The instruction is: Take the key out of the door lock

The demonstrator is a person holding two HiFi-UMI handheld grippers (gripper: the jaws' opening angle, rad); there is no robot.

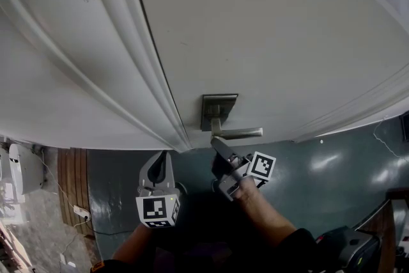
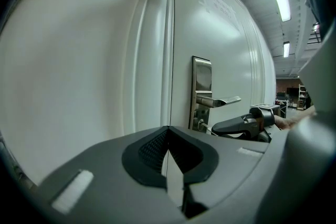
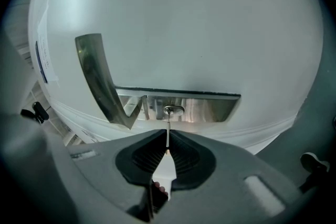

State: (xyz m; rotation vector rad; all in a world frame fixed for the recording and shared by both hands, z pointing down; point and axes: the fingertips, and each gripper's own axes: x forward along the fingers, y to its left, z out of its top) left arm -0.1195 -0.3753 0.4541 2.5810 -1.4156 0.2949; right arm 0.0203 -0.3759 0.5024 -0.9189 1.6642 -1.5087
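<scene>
- Door [image 1: 268,41]: white. I work at its steel lock plate [image 1: 219,110], under the lever handle [image 1: 241,133].
- Left hand-held gripper [image 1: 160,166]: jaws together on nothing, held near the door frame and apart from the lock.
- Right hand-held gripper [image 3: 168,140]: jaws clamped on the key. I judge the pull should run straight back along the key's axis, firm grip, no twist.
- Key [image 3: 168,131]: thin, silvery, seen edge-on. Its blade sits in the round keyhole [image 3: 173,110] of the plate.

The left gripper [image 1: 159,162] and right gripper [image 1: 218,143] are grey plastic, each bearing a white cube [image 1: 158,210] with black square markers. Black ribbed pads [image 3: 140,161] line their fingers. The right arm's sleeve [image 1: 305,247] is dark.
</scene>
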